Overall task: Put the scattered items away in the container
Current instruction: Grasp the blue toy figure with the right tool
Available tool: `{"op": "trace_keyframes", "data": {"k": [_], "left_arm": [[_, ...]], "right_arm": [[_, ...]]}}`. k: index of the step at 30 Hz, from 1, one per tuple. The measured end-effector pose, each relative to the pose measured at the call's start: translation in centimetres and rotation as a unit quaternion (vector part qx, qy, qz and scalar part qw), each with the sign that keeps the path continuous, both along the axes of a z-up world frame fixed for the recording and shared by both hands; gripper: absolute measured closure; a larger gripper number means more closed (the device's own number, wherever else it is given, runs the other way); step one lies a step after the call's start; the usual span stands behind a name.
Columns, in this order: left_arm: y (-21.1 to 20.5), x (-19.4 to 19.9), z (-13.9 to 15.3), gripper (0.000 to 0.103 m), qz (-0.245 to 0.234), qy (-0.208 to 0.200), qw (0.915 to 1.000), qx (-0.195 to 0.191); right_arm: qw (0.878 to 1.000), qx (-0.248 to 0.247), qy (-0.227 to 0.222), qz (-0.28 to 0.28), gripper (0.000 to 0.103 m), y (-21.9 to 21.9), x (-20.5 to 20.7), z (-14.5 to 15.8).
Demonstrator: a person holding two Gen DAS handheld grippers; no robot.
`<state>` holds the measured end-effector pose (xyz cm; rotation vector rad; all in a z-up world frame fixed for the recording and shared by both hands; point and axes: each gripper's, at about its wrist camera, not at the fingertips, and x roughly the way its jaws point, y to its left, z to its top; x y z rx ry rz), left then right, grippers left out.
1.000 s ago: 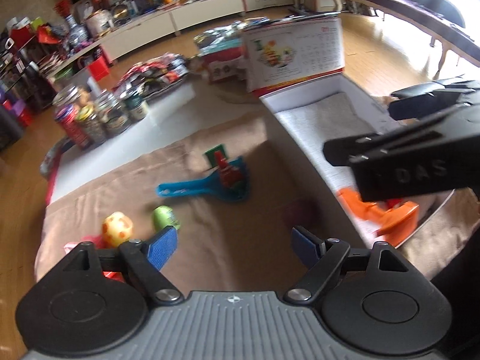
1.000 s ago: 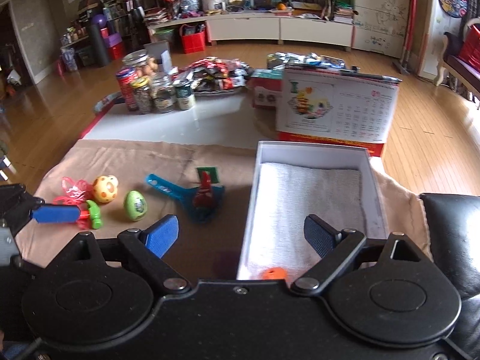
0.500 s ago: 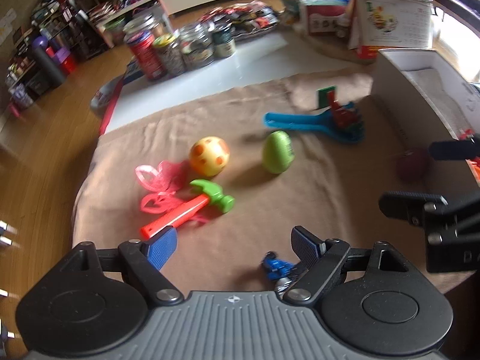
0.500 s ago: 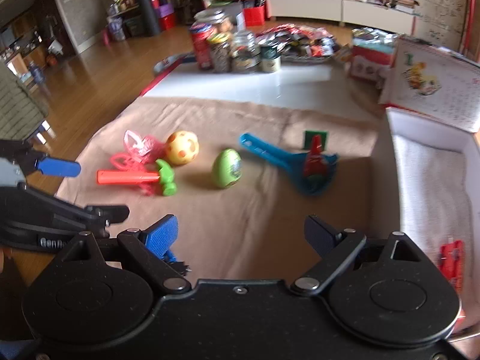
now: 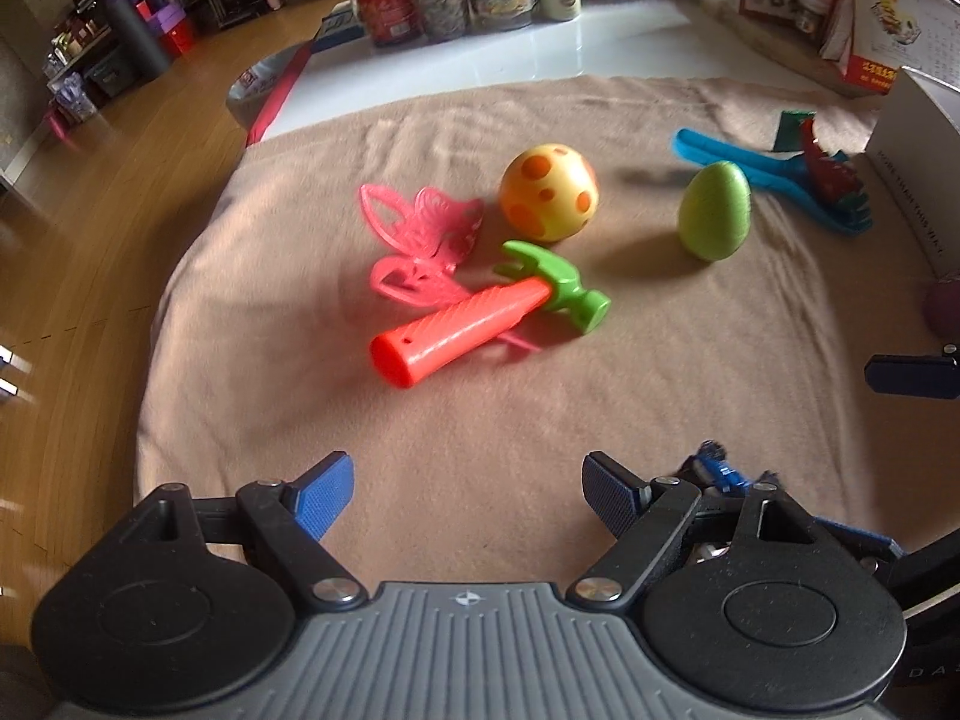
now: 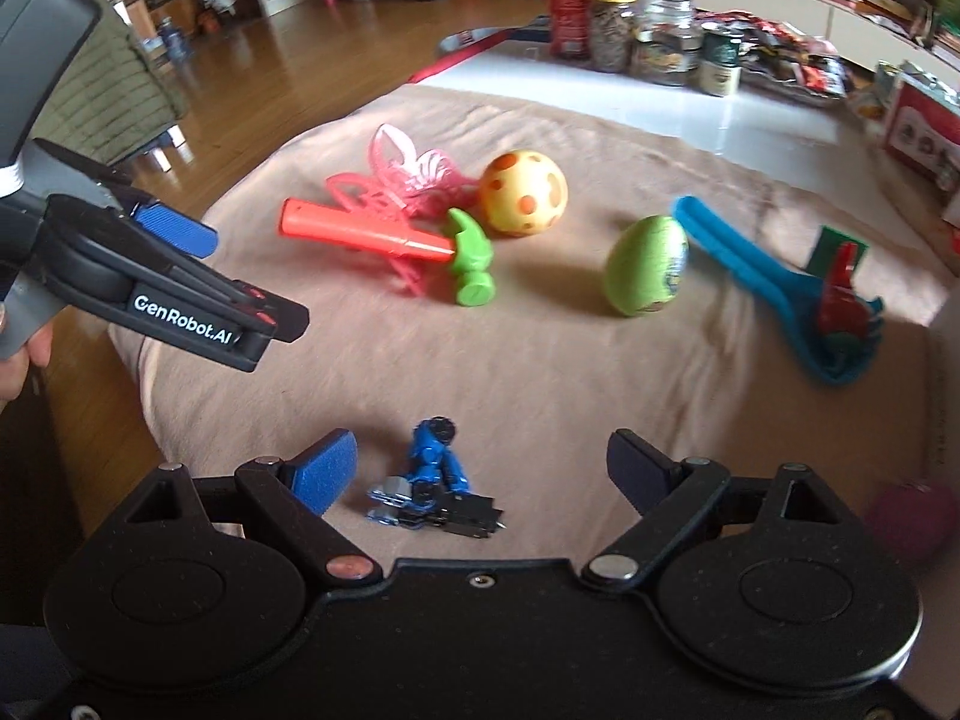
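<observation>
Left gripper (image 5: 462, 495) jaws wide apart with nothing between them, right gripper (image 6: 483, 468) jaws likewise spread over a blue toy figure (image 6: 435, 483) without touching it, orange hammer (image 5: 480, 312) near the cloth's (image 5: 540, 396) middle, pink butterfly (image 5: 420, 240) under it, spotted yellow ball (image 5: 549, 192) just beyond, green egg (image 5: 714, 210) right of the ball, white container (image 5: 924, 150) at the cloth's right edge.

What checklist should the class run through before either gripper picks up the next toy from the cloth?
1. Right gripper open and empty: ok.
2. Left gripper open and empty: ok.
3. Blue toy figure lies just ahead of the right gripper, between its fingertips' lines: ok.
4. Toy hammer free to lift: not ok, it lies on the pink butterflies.
5. Grippers clear of each other: ok, apart.
6. Room in the white box: cannot tell, only its wall shows.
</observation>
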<state>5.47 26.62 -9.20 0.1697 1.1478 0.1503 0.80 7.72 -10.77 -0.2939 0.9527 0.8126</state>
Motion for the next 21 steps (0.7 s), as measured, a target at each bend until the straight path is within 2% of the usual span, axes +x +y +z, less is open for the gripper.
{"op": "trace_keyframes", "data": {"k": [7, 8, 10, 13, 17, 19, 21], "left_arm": [[2.8, -0.1, -1.1, 0.019, 0.021, 0.012, 0.9997, 0.004], [3.1, -0.1, -1.2, 0.019, 0.023, 0.013, 0.9996, 0.006], [3.5, 0.0, -1.2, 0.019, 0.025, 0.015, 0.9995, 0.009], [3.9, 0.4, -1.0, 0.019, 0.026, 0.016, 0.9995, 0.007], [3.9, 1.2, -0.6, 0.019, 0.019, 0.013, 0.9996, 0.015], [3.6, 1.7, -0.4, 0.019, 0.013, 0.011, 0.9995, 0.025], [3.4, 2.3, -0.1, 0.019, 0.009, 0.009, 0.9995, 0.031]], "right_arm": [[0.999, -0.018, -0.009, 0.040, 0.017, 2.5, -0.5, -2.1], [0.999, -0.021, -0.007, 0.042, 0.019, 2.7, -0.5, -2.4], [0.999, -0.029, 0.005, 0.043, 0.035, 3.1, -0.3, -3.1], [0.998, -0.050, 0.024, 0.038, 0.038, 3.6, 0.0, -4.2], [0.996, -0.071, 0.026, 0.043, 0.041, 3.7, -0.1, -5.4], [0.996, -0.069, 0.030, 0.042, 0.051, 3.5, -0.2, -5.8], [0.996, -0.070, 0.024, 0.041, 0.053, 3.4, -0.3, -5.7]]}}
